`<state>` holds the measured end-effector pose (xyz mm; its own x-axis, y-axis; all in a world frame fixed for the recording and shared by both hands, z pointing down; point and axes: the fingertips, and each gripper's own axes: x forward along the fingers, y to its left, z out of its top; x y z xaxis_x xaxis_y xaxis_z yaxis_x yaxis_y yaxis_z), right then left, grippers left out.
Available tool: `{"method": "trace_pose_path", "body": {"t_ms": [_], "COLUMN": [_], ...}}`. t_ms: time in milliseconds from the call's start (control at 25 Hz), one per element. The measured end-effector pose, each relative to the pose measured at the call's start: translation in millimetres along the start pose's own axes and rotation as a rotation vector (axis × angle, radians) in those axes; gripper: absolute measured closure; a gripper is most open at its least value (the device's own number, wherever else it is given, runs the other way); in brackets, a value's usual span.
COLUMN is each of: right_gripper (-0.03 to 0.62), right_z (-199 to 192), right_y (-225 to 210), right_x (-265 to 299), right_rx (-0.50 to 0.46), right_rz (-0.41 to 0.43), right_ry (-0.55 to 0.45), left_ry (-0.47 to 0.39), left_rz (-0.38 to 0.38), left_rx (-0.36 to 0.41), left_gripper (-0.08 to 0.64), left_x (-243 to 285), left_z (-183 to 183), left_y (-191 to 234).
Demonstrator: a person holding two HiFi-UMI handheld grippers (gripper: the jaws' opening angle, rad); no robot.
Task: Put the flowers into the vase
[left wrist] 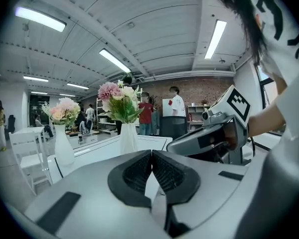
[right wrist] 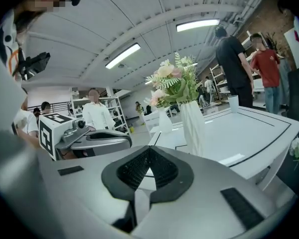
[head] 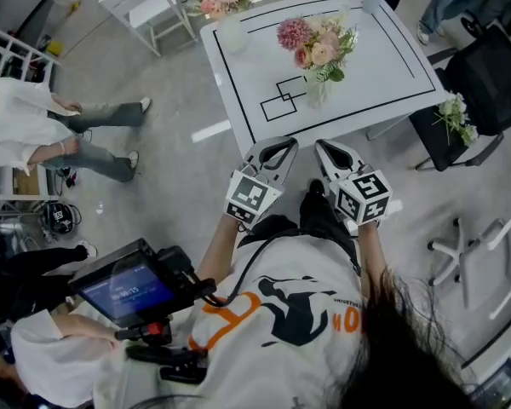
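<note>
Left gripper (head: pixel 281 143): jaws pressed together, empty, short of the white table (head: pixel 238 109).
Right gripper (head: pixel 325 146): jaws pressed together, empty, just beside the left.
Flowers (head: pixel 317 45): pink bunch upright in a white vase (head: pixel 315 90) on the table.

Bright, even light poured from the ceiling strip lights (left wrist: pixel 40 19), and the glossy floor (head: pixel 179 169) threw a pale streak of it back. Both gripper views bulged fisheye-style, with corners dark and soft. Shadows were faint, and distant figures were smeared.
</note>
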<state>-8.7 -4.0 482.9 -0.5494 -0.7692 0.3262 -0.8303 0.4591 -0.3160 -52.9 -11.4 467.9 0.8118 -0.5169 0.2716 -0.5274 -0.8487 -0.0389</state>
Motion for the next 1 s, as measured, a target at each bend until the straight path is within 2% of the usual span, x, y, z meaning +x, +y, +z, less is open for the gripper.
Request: {"method": "trace_pose_path", "body": {"t_ms": [240,440,600,840,1000], "right_gripper": [0.580,0.580,0.580,0.580,0.580], "right_z": [-27,-41,-44,-32,-38], "right_y": [30,41,40,38,43], "right_x": [-25,-55,-76,-79,-100], "right_rx": [0.042,0.047,0.053,0.058,0.046], "right_rz": [-0.080,-0.145,-0.155,-0.134,-0.096], "right_ry": [-0.036,-0.074,-0.069,-0.056,-0.045], "left_ry": [0.005,-0.020,-0.036,-0.027,-0.022], "left_rz": [-0.057,-0.023,0.013,0.035,0.073], "left_rx": [0.020,-0.019,-0.080,-0.098,-0.095], "left_gripper": [0.549,0.549,0.549,0.549,0.549], "left_x": [-31,-46,-47,-43,-50], "left_z": [-16,-23,-22,-7,0], "left_y": [-29,-45,-55,-59,-87]}}
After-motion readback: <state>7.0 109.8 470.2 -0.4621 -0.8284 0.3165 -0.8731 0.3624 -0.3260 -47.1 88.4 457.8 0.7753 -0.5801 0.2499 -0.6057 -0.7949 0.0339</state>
